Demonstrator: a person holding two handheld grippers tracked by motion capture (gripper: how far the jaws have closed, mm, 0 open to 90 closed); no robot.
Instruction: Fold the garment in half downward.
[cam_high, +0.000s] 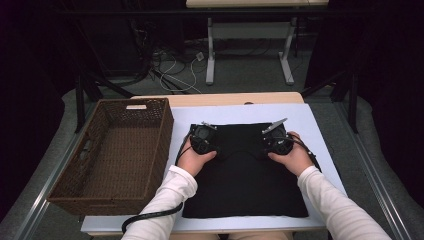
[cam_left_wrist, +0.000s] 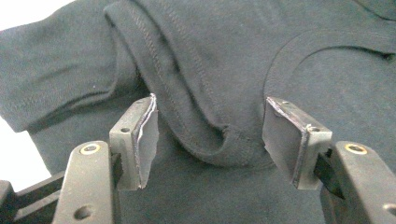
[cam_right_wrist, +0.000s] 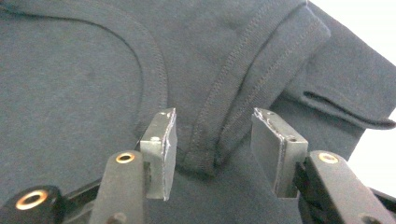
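Your left gripper (cam_left_wrist: 212, 135) stands partly open, its pads straddling a folded hem of the black T-shirt (cam_left_wrist: 210, 60) without pressing it; the sleeve lies off to that gripper's left. Your right gripper (cam_right_wrist: 212, 142) is narrower, a folded hem likewise between its pads and untouched. Both sit near the shirt's collar on the bench (cam_high: 320, 145), the wicker basket (cam_high: 112, 160) beyond your left hand (cam_high: 192, 159).

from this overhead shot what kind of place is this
Probably a lab or recording workspace, not a home: a work table under a white sheet, loose cables on the floor behind it, and dark curtains around it.
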